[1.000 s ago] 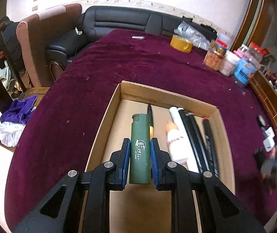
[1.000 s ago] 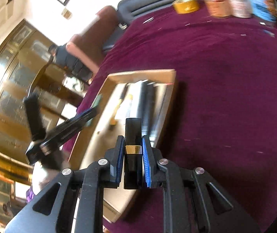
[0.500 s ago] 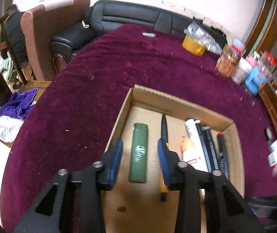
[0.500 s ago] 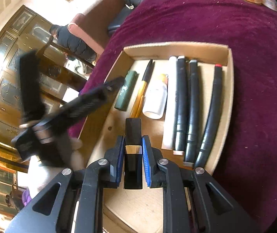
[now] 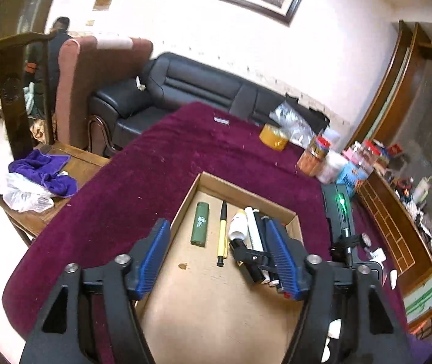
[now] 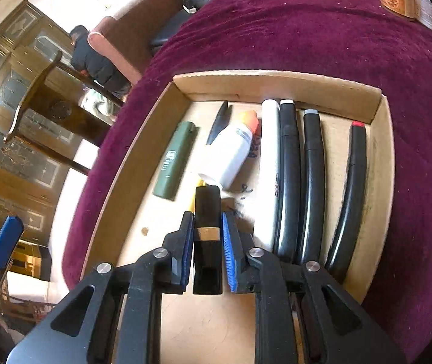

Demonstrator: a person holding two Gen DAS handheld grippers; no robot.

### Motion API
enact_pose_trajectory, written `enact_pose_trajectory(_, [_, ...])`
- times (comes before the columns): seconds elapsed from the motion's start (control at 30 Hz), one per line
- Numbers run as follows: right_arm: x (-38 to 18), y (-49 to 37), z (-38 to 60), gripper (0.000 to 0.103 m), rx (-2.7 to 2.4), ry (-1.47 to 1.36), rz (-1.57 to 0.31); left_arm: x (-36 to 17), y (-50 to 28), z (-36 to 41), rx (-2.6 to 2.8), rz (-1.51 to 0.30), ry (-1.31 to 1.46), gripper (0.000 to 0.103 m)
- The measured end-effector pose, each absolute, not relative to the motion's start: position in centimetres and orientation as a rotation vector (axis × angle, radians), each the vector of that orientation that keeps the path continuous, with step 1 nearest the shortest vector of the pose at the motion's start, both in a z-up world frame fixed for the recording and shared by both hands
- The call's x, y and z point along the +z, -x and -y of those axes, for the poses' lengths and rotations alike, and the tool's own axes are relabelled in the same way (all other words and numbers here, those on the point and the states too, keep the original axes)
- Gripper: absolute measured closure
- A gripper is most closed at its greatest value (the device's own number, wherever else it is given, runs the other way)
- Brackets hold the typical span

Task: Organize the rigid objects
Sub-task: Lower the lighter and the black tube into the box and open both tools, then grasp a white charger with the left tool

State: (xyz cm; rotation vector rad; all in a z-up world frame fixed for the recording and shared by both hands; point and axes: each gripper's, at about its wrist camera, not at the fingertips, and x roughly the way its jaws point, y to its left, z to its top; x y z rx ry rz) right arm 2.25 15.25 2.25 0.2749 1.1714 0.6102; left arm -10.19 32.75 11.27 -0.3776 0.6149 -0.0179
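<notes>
Placing step in hand, by the look of it. Right gripper [image 6: 207, 236] clamped on a black tube with a gold band [image 6: 207, 233], blue pads pressed to both its sides, held low over the near half of the cardboard tray [image 6: 279, 86]. Tube pointing toward the tray's far wall, its tip over the yellow pen [image 5: 222, 233] and just short of the base of the white bottle with the orange cap [image 6: 234, 151].

Left gripper [image 5: 220, 268] spread wide with nothing between the pads, above the tray's near left portion. Green lighter [image 6: 175, 160] lying flat by the tray's left wall. Right of it, in order: yellow pen, white bottle, white marker [image 6: 269, 166], then three black markers [image 6: 313, 182] running toward the right wall (the rightmost red-tipped, with a bare gap beside it).

Tray on the burgundy tablecloth [image 6: 322, 30], nearer the tabletop's near edge; jars and a yellow tape roll [image 5: 273, 137] up by the far right corner.

Next move, judged from this: lowering the tube onto bare cardboard in line with the rest, probably the open strip between lighter and white marker at the near edge. Calls for keeping it parallel to the row, clearing the pen's end and the bottle, then parting the pads only once the tube rests flat.
</notes>
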Motion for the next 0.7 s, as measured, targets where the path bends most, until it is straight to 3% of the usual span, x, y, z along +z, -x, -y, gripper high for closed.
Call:
enact_pose_trajectory(0.1, [4.0, -1.1, -12.9, 0.081, 0.615, -0.304, -1.124, 11.8, 11.6, -32.4, 0.007, -0.577, 0.363, 0.037])
enact_pose_trajectory(0.27, [7.0, 2.0, -7.0, 0.054, 0.555, -0.298, -0.987, 12.3, 12.9, -30.3, 0.035, -0.536, 0.302, 0.037])
enact_pose_trajectory(0.4, [7.8, 5.2, -0.2, 0.054, 0.440, -0.293, -0.888, 12.8, 14.2, -27.7, 0.032, -0.507, 0.269, 0.036])
enact_pose_trajectory(0.53, [7.1, 6.8, 5.7, 0.049, 0.331, -0.364, -0.854, 13.0, 15.8, -24.4, -0.030, -0.494, 0.302, 0.022])
enact_pose_trajectory(0.7, [5.1, 9.0, 14.2, 0.049, 0.169, -0.485, -0.839, 12.6, 15.2, -18.4, -0.172, -0.567, 0.241, 0.021])
